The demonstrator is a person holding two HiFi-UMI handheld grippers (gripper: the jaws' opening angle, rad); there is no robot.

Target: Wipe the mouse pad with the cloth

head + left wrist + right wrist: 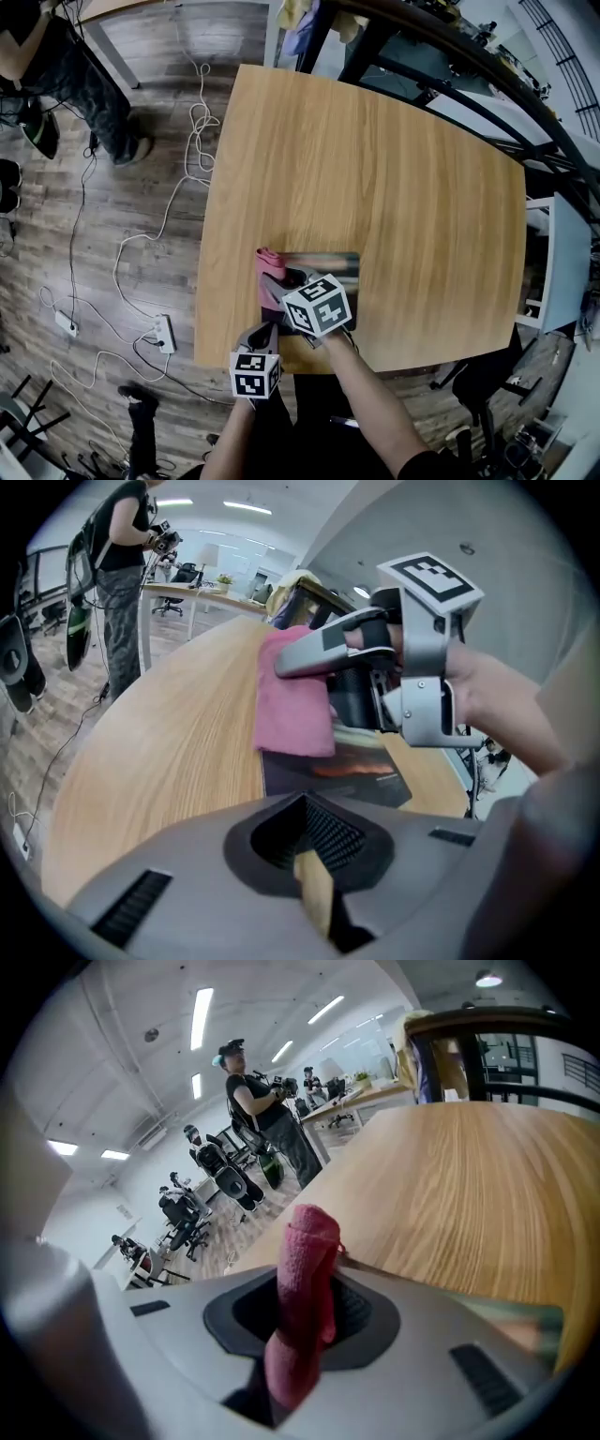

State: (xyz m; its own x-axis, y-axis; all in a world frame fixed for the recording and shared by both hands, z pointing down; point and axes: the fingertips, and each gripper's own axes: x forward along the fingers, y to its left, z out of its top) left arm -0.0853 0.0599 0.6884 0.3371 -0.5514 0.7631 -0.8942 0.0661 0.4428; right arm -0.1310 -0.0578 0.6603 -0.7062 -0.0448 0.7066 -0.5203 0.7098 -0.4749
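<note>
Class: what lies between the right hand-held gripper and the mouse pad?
The pink cloth, clamped in the right hand-held gripper and draped onto the mouse pad; the left gripper view shows this best.

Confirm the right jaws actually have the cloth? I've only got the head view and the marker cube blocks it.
Observer: Yes. In the right gripper view, the right gripper is shut on a fold of the pink cloth.
Operator: Cloth down on the mouse pad?
Observer: The left gripper view shows it hanging from those jaws, its lower edge over the far part of the mouse pad.
Operator: Left gripper holding the pad?
Observer: No. The pad lies ahead of the left gripper, not between its jaws.
</note>
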